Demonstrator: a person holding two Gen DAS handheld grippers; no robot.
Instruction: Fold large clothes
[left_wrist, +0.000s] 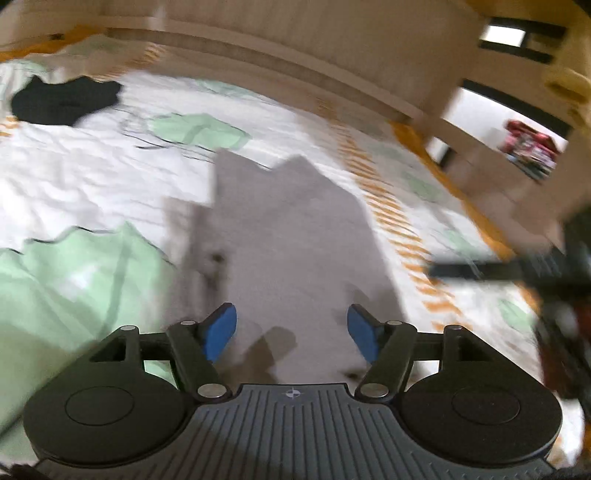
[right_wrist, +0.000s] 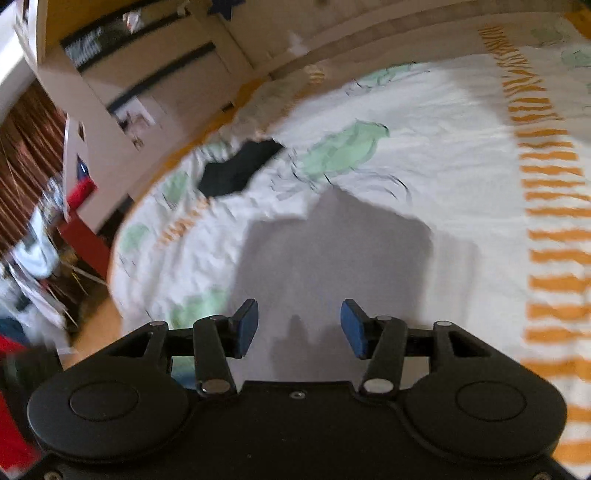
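Hovering over a bed (left_wrist: 92, 173) dressed in a white sheet with green patches and orange striping. Lying flat at centre frame in both views: a light grey garment (left_wrist: 295, 240), already looking partly folded into a compact shape, though blur is hiding seam detail. Left gripper (left_wrist: 291, 332) standing apart, blue pads clear of the cloth, nothing between them. Right gripper (right_wrist: 299, 328) likewise standing apart, empty, positioned above the garment's near edge. Risking, from here: closing on a single layer only, causing the fold to peel open on lifting; pinching the sheet together with the cloth, dragging bedding along; grabbing uneven corners, producing a skewed fold. Motion blur suggesting fast travel, making a misplaced grasp more likely. Showing only in the left wrist view: a dark blurred bar entering at 3 o'clock, probably the other gripper (left_wrist: 517, 273). Showing only in the right wrist view: the bed's edge, floor and clutter at 9 o'clock. Appearing in both: a black cloth item (right_wrist: 236, 170) at 10 o'clock, well apart from the garment.
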